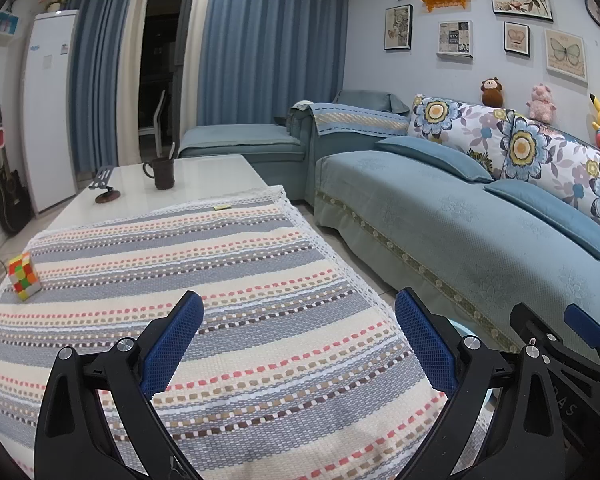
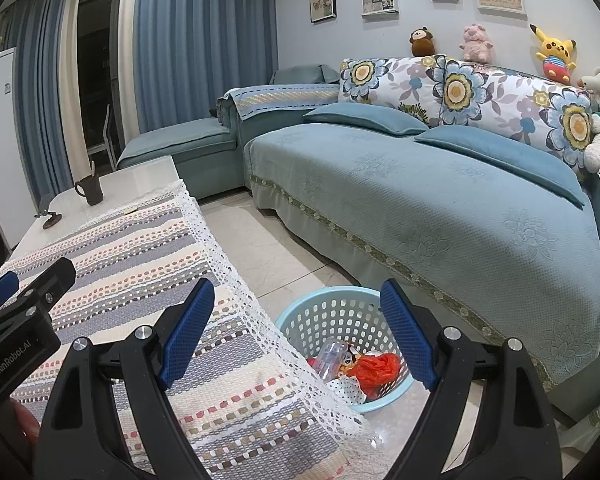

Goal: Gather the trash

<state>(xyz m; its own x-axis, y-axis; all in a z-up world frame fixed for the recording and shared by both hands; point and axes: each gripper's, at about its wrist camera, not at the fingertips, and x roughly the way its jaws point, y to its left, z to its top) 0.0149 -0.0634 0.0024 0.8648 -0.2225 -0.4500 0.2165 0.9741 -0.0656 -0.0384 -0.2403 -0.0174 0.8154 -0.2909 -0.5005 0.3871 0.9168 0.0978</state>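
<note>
Right wrist view has the right gripper (image 2: 296,328) spread wide and empty over the light blue basket (image 2: 300,316) of trash (image 2: 376,366) on the floor, left gripper (image 1: 298,340) equally wide above the striped tablecloth (image 1: 220,280), dark mug (image 1: 162,172) way back

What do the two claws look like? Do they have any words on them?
Both claws, left and right, have black frames with silver bolts and blue, textured finger pads. The right wrist view shows white lettering "GenRobot.AI" on the left claw's black body.
</note>
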